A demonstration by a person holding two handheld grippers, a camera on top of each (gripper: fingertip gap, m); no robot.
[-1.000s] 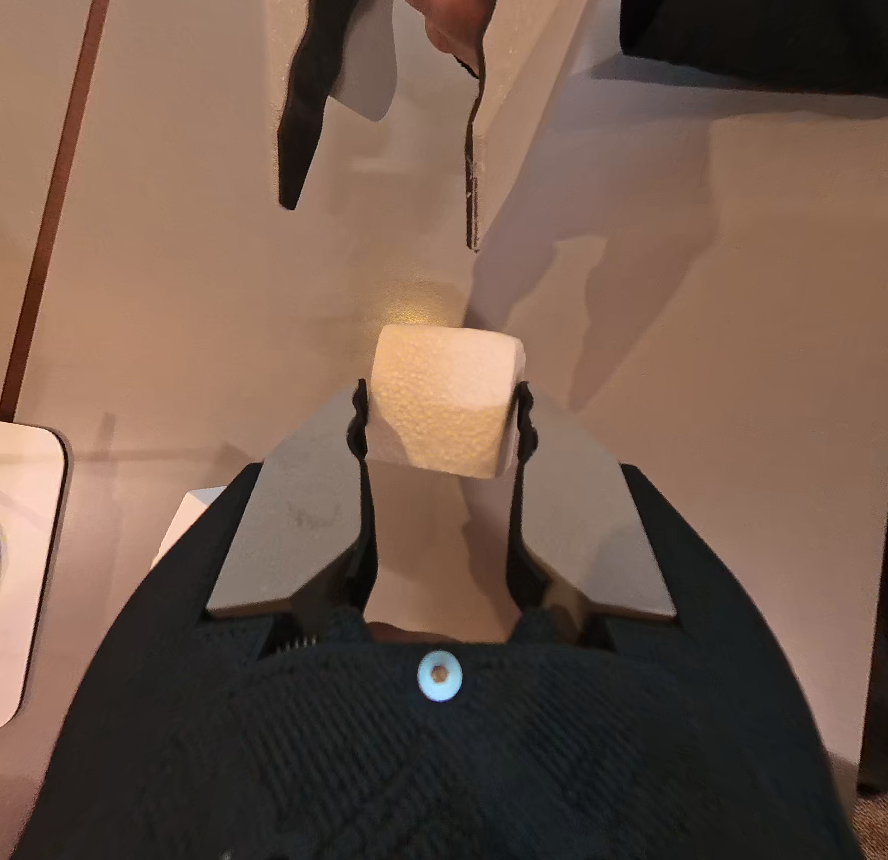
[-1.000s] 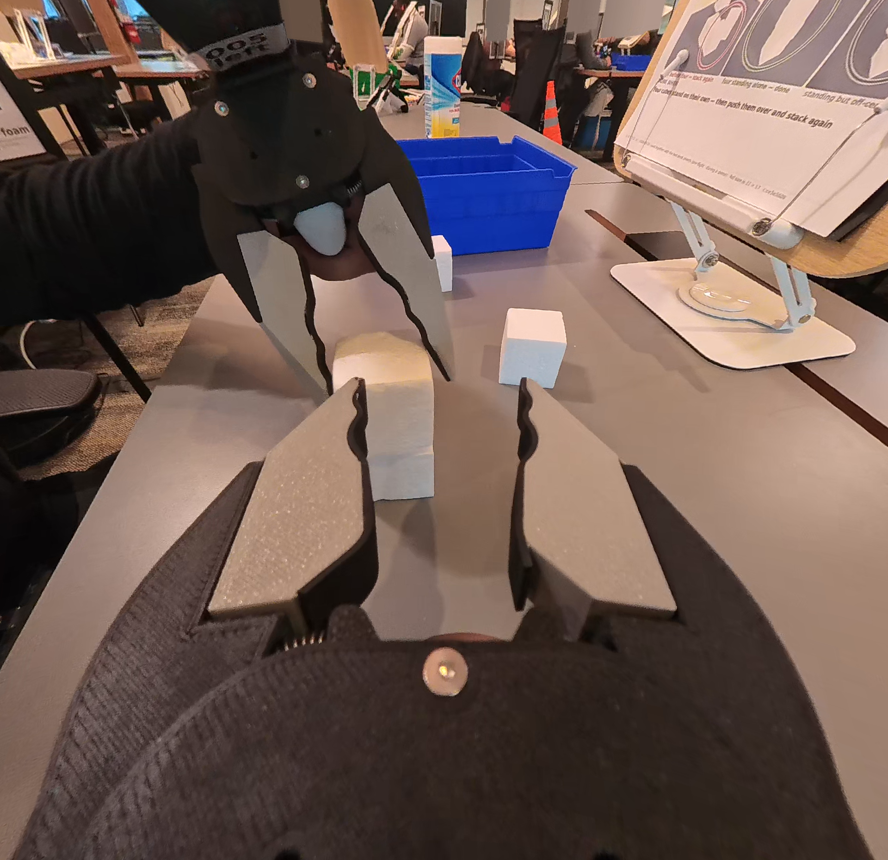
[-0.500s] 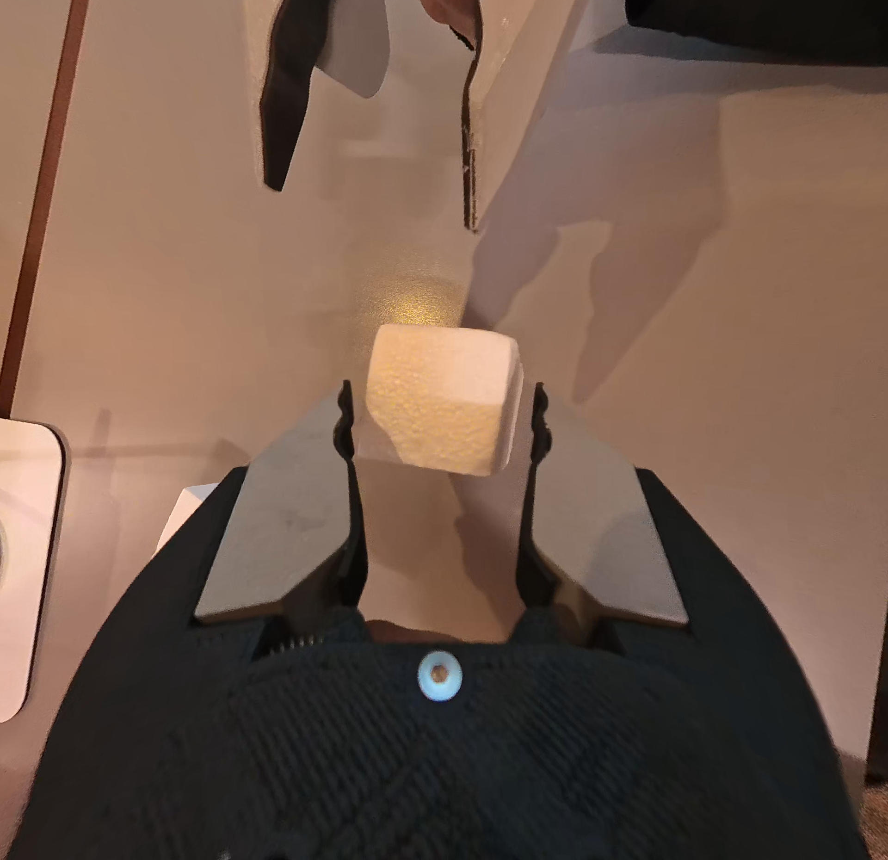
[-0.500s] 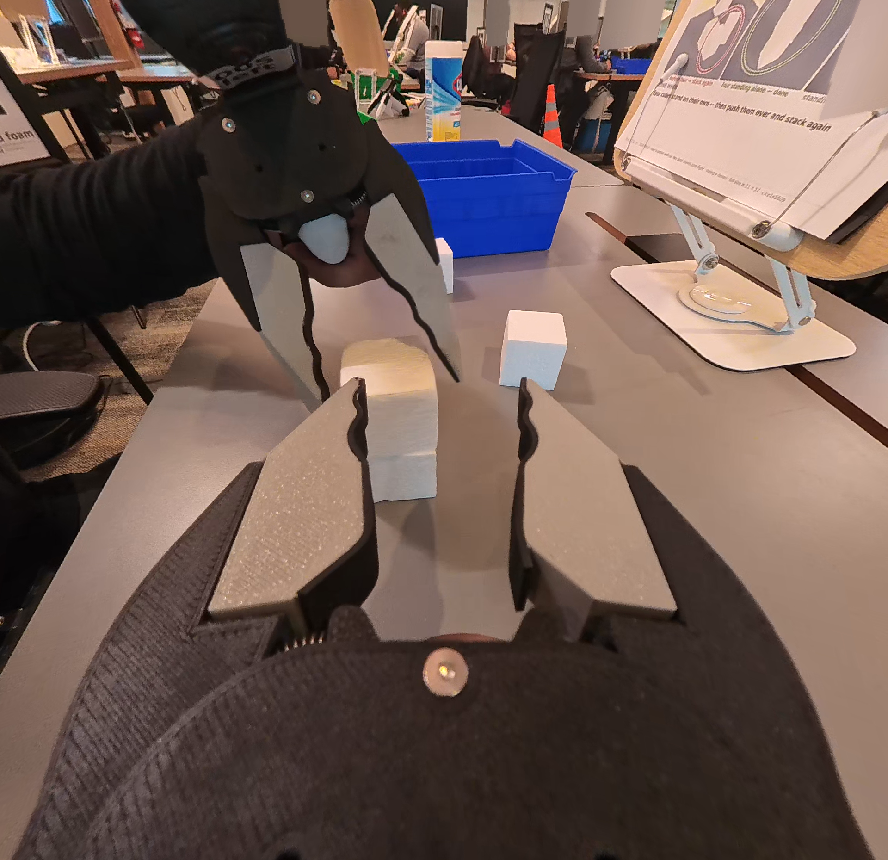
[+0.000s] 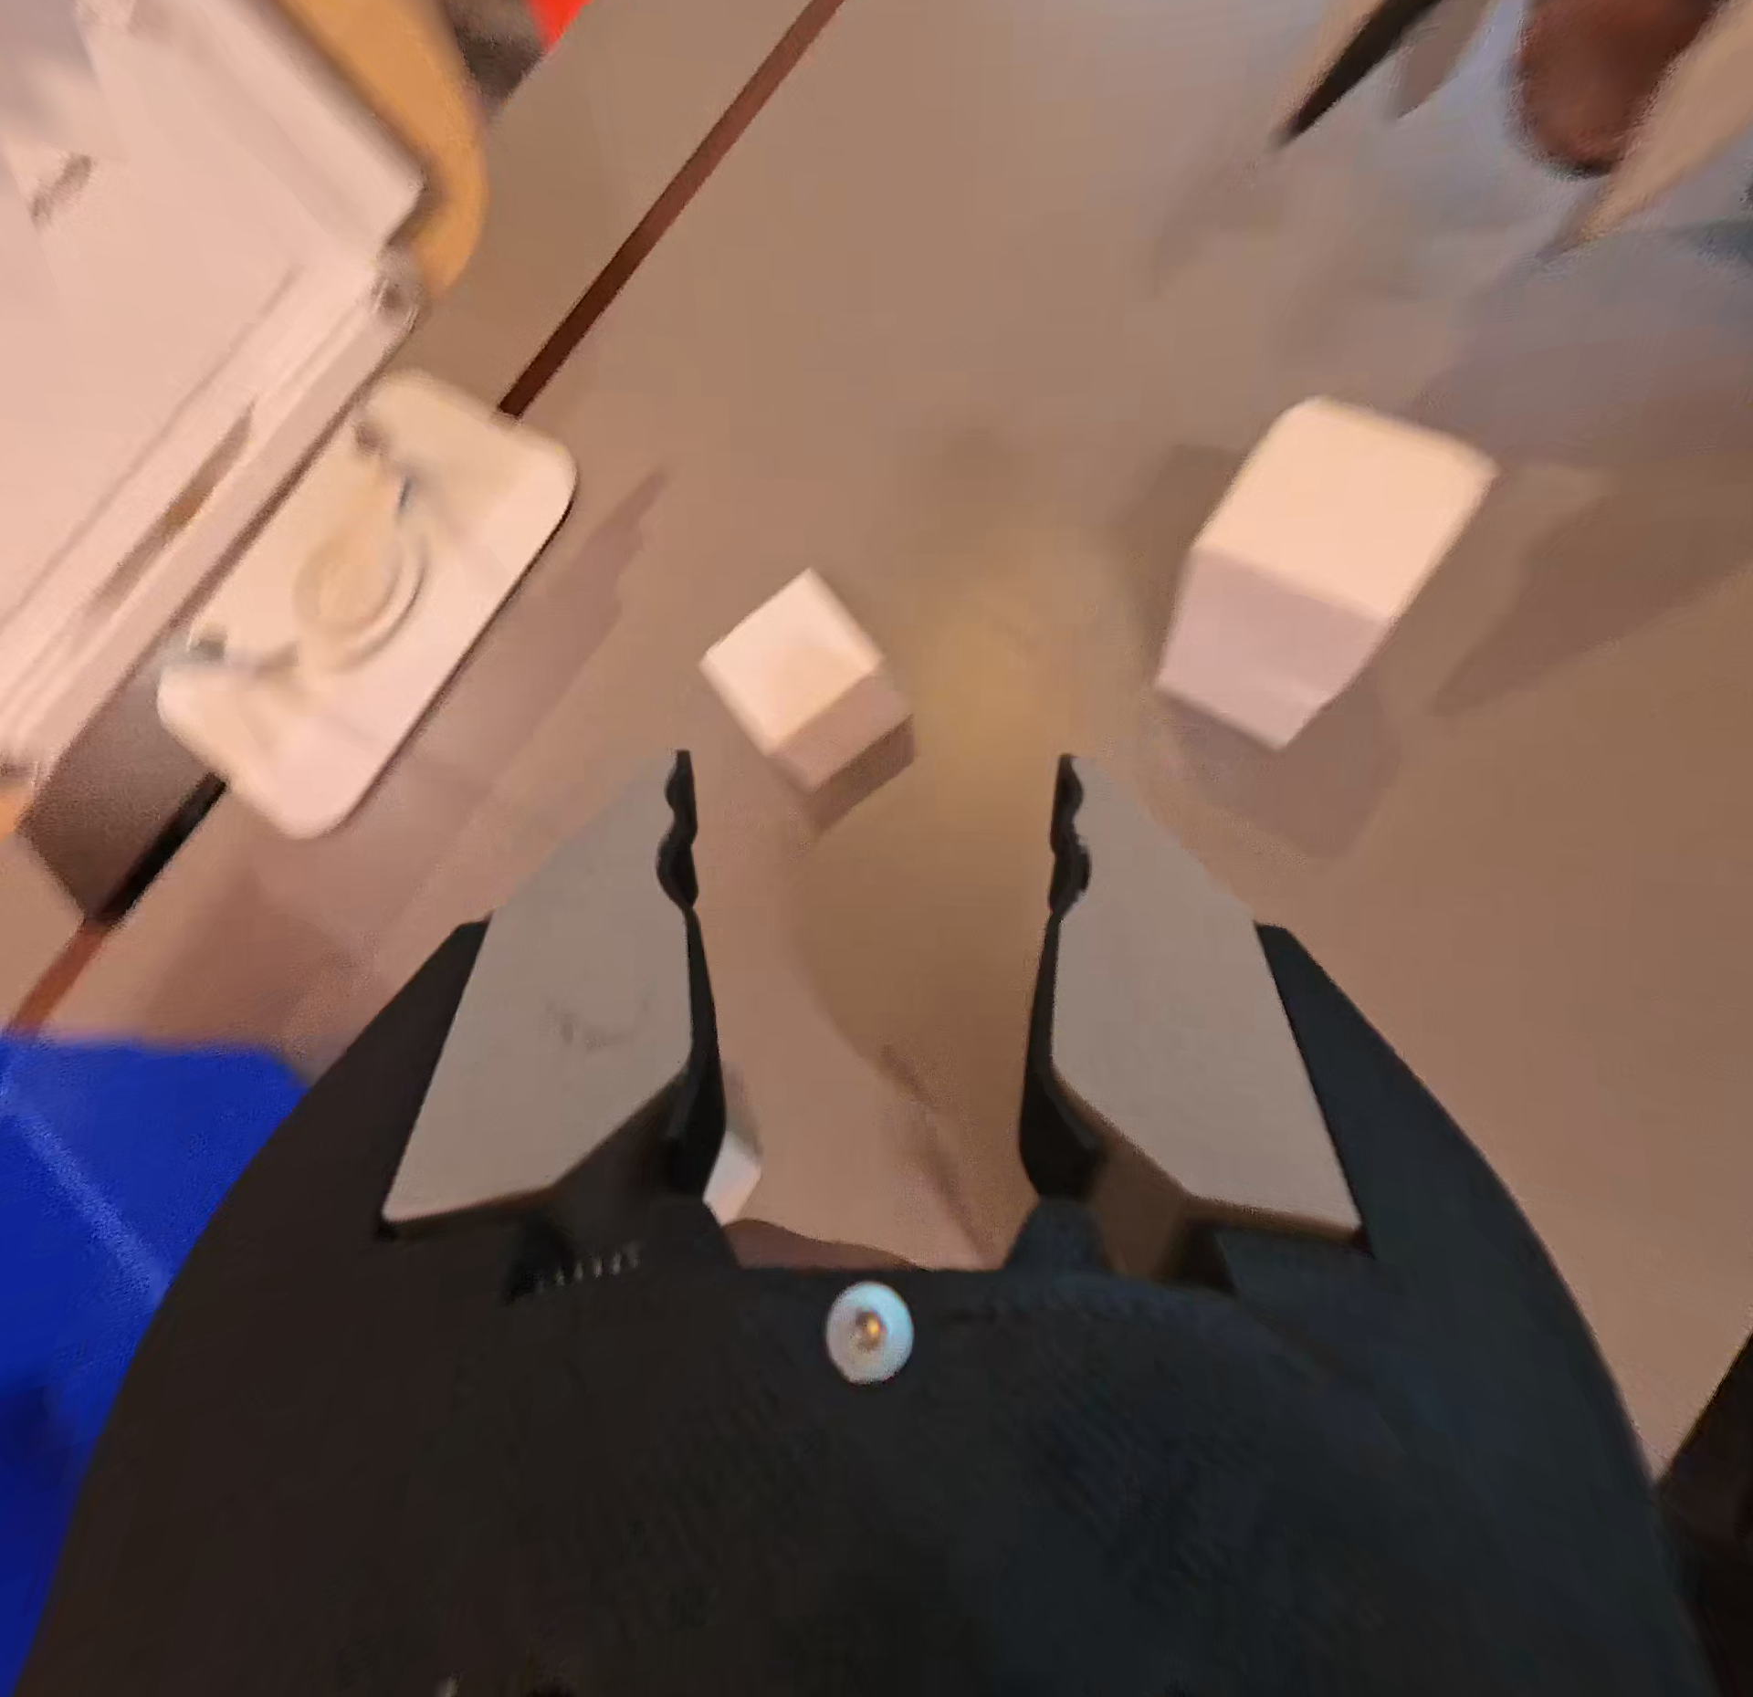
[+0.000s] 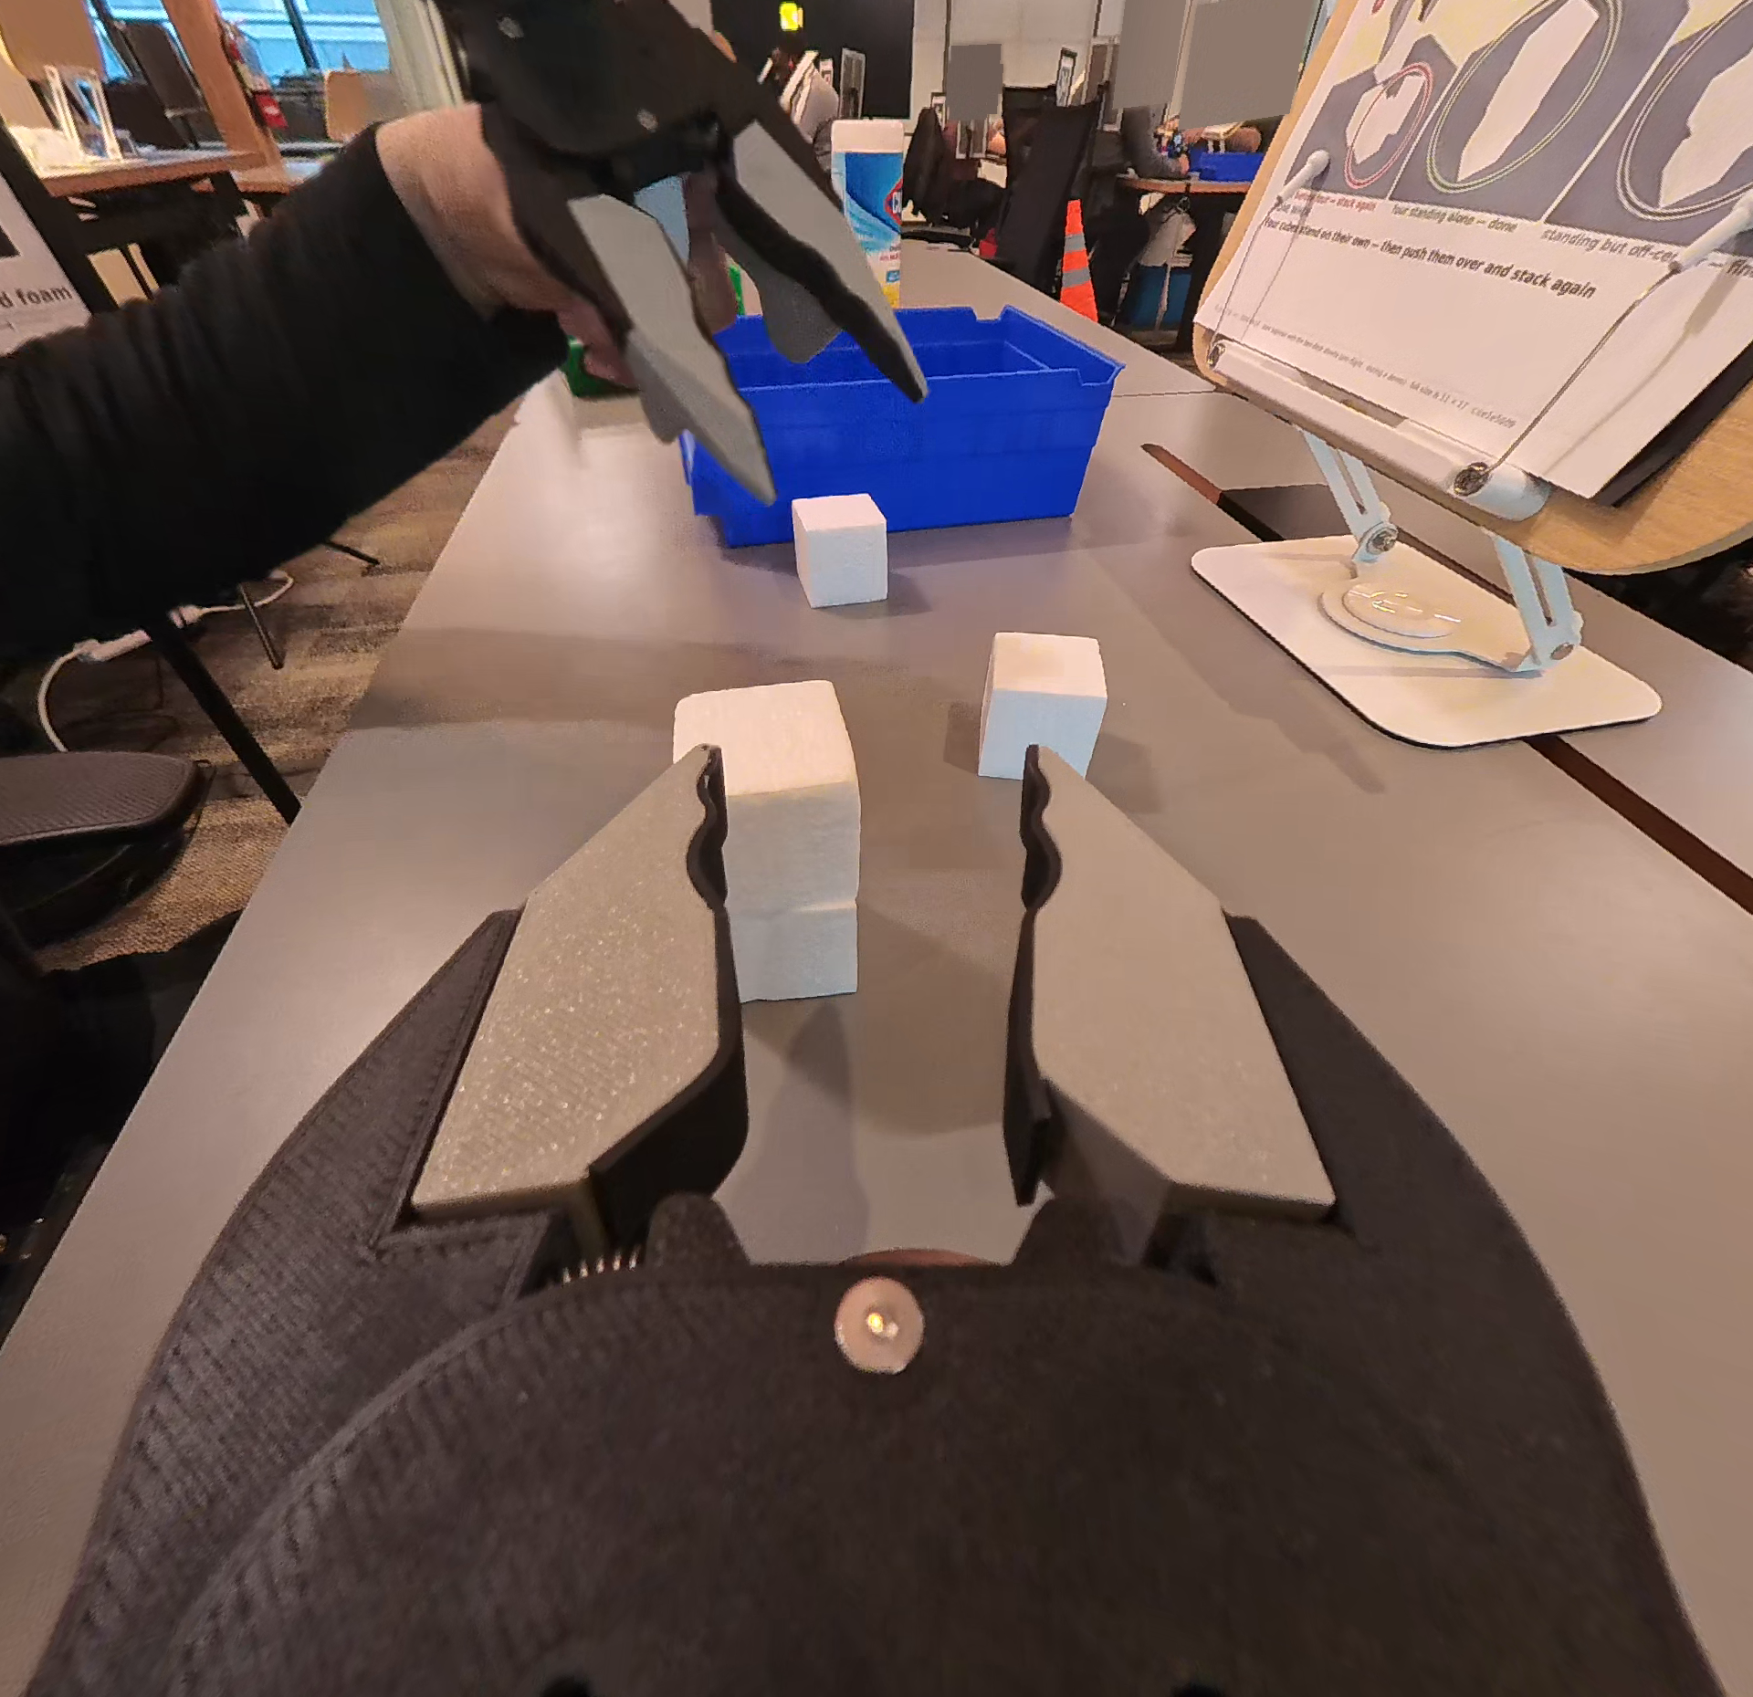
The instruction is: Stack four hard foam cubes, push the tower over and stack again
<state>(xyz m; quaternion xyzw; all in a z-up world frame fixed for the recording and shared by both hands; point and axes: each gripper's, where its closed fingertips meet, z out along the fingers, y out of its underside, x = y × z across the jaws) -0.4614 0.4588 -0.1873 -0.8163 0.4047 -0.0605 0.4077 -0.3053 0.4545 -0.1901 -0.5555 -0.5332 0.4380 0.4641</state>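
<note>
Two white foam cubes stand stacked (image 6: 787,845) on the grey table just beyond my right gripper's left finger; the stack also shows in the left wrist view (image 5: 1319,570). A single cube (image 6: 1043,703) stands to the stack's right and also shows in the left wrist view (image 5: 802,679). Another cube (image 6: 839,547) stands by the blue bin. My right gripper (image 6: 873,769) is open and empty, low over the table. My left gripper (image 5: 873,779) is open and empty, and the right wrist view shows it raised in the air (image 6: 839,437) above the far cube. The left wrist view is blurred.
A blue bin (image 6: 949,437) stands at the far side of the table, and shows in the left wrist view (image 5: 95,1225). A document stand on a white base (image 6: 1423,646) is at the right. A wipes canister (image 6: 868,200) stands behind the bin. The table's left edge (image 6: 313,798) is close. My left tips are roughly 12 centimetres from the single cube (image 6: 1043,703). Seen from the left wrist view (image 5: 848,628) as well.
My left gripper opened and let go of the cube, leaving it on the lower cube. It then rose and swung away toward the blue bin. My right gripper stayed where it was.
</note>
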